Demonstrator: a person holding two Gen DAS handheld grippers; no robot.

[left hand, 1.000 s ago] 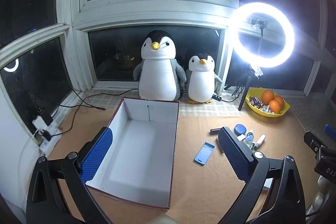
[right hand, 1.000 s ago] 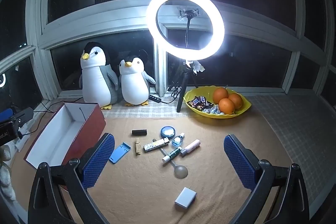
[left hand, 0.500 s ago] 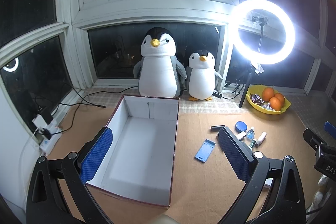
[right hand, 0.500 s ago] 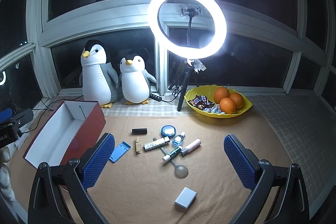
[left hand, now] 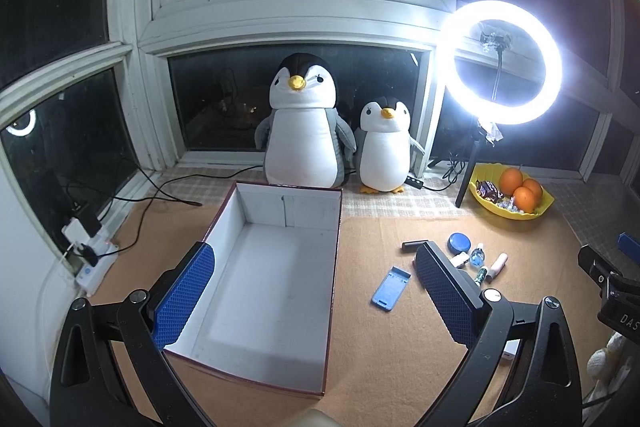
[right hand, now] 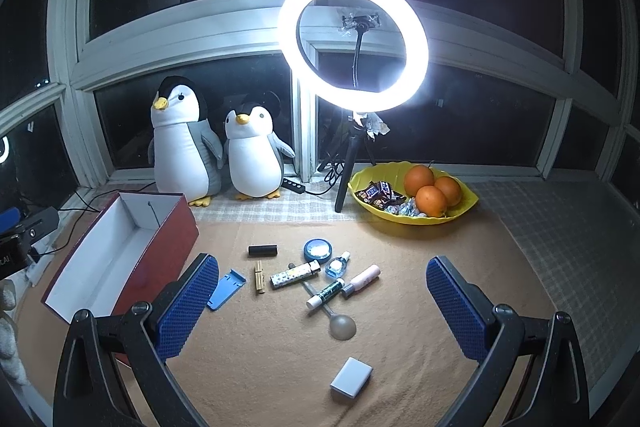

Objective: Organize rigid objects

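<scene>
Small items scattered beside red box, both tongs spread, empty.

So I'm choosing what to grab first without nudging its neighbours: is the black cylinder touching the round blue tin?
Apart. The right wrist view shows bare mat between the black cylinder and the round blue tin.

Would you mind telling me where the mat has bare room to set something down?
The red box with white lining is empty inside. Bare tan mat lies between the yellow fruit bowl and the right gripper, and around the small white box. It is crowded from the blue phone stand to the pink tube.
</scene>
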